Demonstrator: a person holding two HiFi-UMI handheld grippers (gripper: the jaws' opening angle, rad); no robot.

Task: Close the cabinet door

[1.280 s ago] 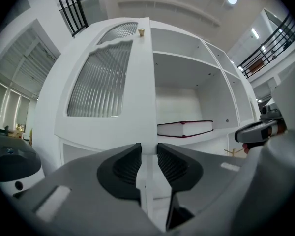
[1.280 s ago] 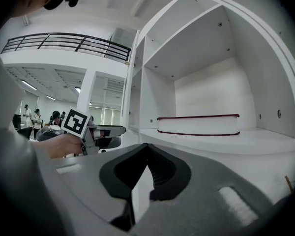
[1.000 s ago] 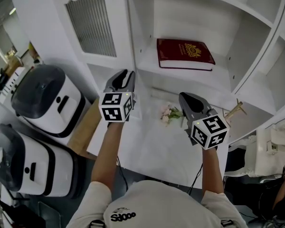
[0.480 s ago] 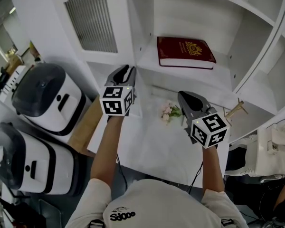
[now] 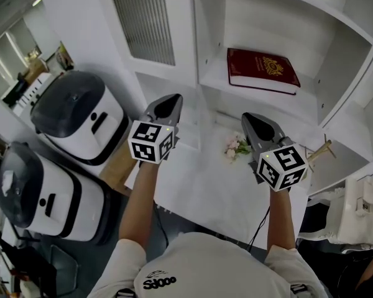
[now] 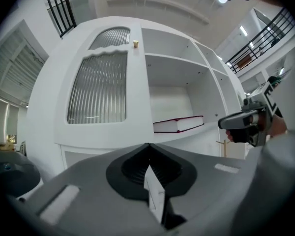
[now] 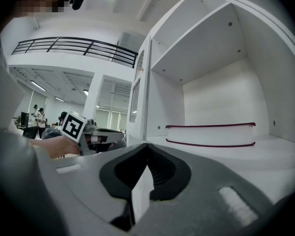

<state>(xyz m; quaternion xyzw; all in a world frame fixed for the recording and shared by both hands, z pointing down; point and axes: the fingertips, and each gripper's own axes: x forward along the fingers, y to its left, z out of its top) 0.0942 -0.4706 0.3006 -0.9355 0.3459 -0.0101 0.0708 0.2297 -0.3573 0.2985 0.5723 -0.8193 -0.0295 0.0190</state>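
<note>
Left gripper (image 5: 168,104) closing on nothing by the cabinet door (image 5: 150,67) edge; right gripper (image 5: 256,124) shut, facing open shelf (image 5: 214,82).

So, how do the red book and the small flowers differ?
The book is dark red and big; the flowers are pale pink and much smaller. The book lies flat on the shelf; the flowers lie on the ledge below it. Both rest on white surfaces.

Door (image 5: 150,23) flanks left; book (image 5: 263,71) seemingly crowds shelf (image 5: 212,76).
</note>
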